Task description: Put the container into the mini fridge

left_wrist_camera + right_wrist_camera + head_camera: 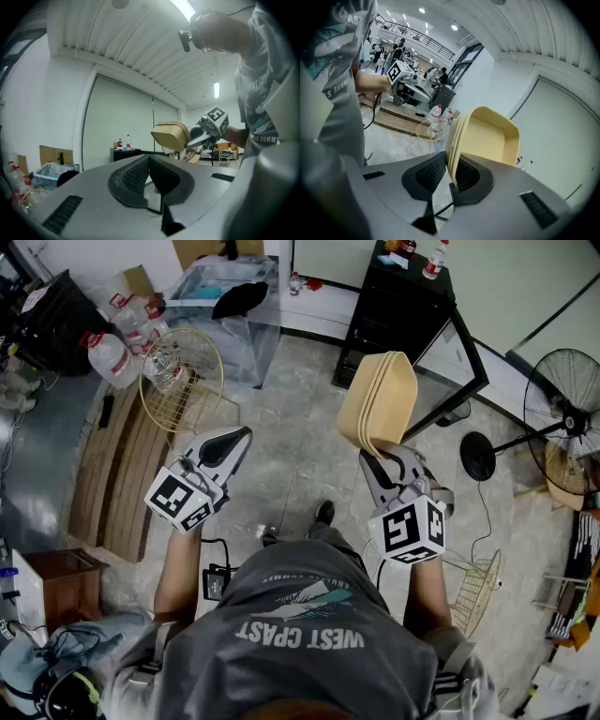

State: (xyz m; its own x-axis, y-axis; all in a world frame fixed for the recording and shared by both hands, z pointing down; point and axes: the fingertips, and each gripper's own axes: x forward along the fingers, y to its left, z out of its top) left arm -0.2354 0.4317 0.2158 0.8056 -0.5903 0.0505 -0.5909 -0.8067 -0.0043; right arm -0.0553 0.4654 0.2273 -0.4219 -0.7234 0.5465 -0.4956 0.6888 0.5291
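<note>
A pale yellow container is held up on edge in the air, with my right gripper shut on its rim. The right gripper view shows the rim pinched between the two pads, the container rising above my right gripper. The black mini fridge stands just beyond it on the floor, its glass door swung open to the right. My left gripper hangs to the left, shut and empty. In the left gripper view my left gripper points toward the container and the fridge.
A yellow wire basket with water bottles stands far left, beside a wooden pallet. A clear plastic bin sits at the back. A floor fan is at right, another wire stand at near right. Bottles top the fridge.
</note>
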